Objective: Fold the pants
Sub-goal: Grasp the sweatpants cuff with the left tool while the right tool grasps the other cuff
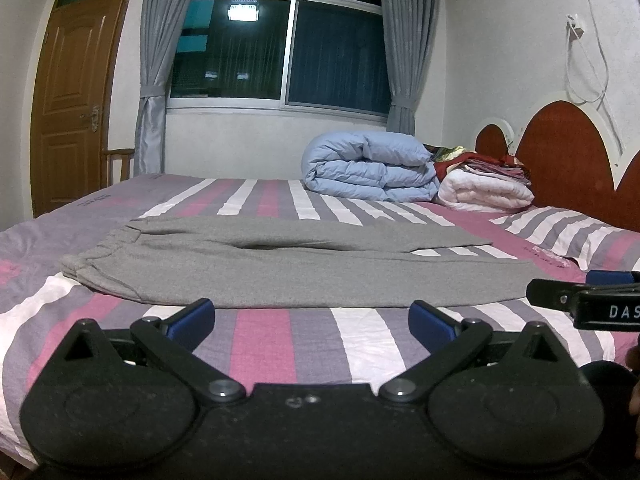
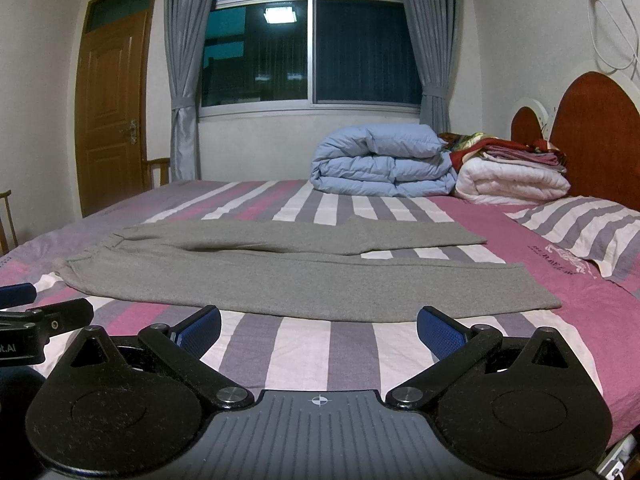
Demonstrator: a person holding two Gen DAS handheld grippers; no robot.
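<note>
Grey pants (image 1: 280, 268) lie flat on the striped bed, waistband to the left, both legs stretching right and slightly apart at the ends. They also show in the right wrist view (image 2: 304, 276). My left gripper (image 1: 312, 326) is open and empty, just short of the near leg's edge. My right gripper (image 2: 319, 330) is open and empty, also just short of the near leg. The right gripper's fingers (image 1: 560, 298) show at the right edge of the left wrist view. The left gripper's fingers (image 2: 48, 316) show at the left edge of the right wrist view.
The bed sheet (image 1: 260, 344) has pink, white and purple stripes. A folded blue duvet (image 1: 372, 168) and a stack of white and red bedding (image 1: 484, 184) sit at the far side. A striped pillow (image 2: 580, 228) lies right, by the red headboard (image 2: 592, 136).
</note>
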